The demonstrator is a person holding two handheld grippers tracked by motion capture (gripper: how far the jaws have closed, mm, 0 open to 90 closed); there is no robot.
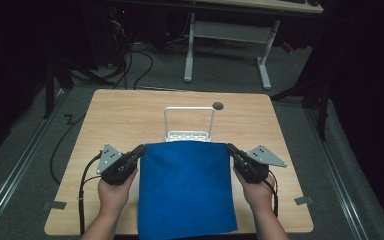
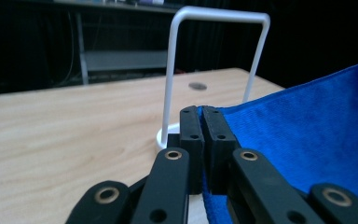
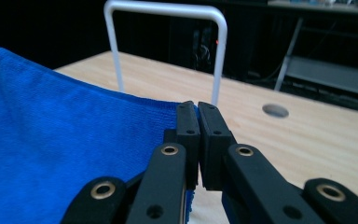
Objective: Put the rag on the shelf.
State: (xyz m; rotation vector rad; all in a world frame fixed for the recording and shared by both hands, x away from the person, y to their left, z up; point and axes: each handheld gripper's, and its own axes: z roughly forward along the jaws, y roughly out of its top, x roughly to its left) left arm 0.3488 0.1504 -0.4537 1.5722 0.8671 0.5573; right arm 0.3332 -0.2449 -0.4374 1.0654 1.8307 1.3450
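The person's forearms enter at the bottom of the high view, cut off by the frame edge. The left gripper (image 1: 139, 150) is clamped on one upper corner of the blue cloth (image 1: 185, 187), the right gripper (image 1: 230, 148) on the other, so the cloth is stretched between them, just in front of the white wire rack (image 1: 189, 122). The cloth hides the near part of the rack's base, and its lower edge overhangs the wooden table (image 1: 120, 112). A round grommet hole (image 1: 218, 105) sits just beside the rack. Behind it the room is dark; cables and a white desk frame (image 1: 227, 42) are dimly visible.
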